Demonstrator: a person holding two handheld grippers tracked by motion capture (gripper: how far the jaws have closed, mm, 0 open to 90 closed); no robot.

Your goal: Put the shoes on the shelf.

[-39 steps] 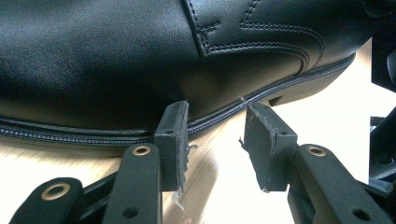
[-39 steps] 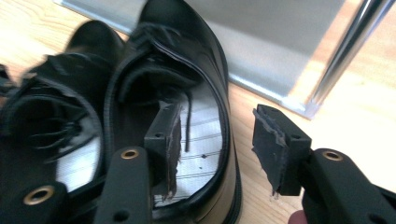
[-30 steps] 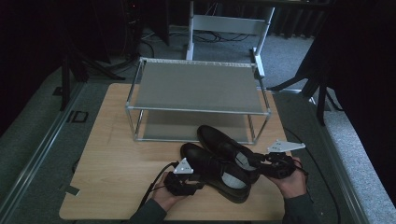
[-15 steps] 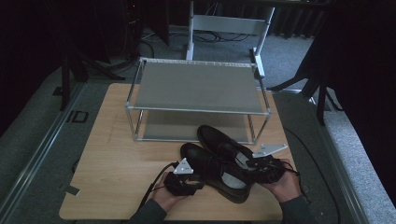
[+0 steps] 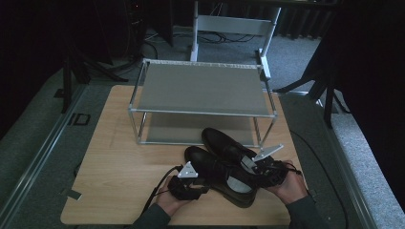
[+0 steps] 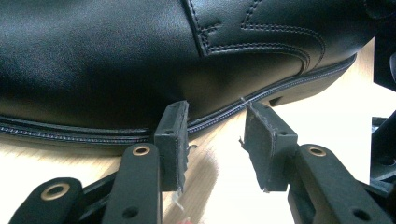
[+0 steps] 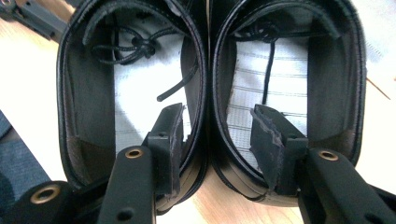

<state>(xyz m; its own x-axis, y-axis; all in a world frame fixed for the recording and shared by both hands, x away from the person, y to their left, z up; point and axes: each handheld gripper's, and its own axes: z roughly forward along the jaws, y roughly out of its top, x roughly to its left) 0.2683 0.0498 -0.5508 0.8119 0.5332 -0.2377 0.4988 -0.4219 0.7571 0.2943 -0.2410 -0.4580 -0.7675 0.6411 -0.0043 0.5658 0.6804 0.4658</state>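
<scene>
From above, the near black shoe [image 5: 224, 174] hides the left gripper [image 5: 203, 183] jaw tips, and the far shoe's [image 5: 224, 143] heel lies under the right gripper [image 5: 260, 167]. In the left gripper view the picture's edges cut off the near shoe's toe and heel.

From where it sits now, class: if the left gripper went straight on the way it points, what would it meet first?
The left gripper would most likely meet the near black shoe, at its sole edge just past the open fingers.
</scene>
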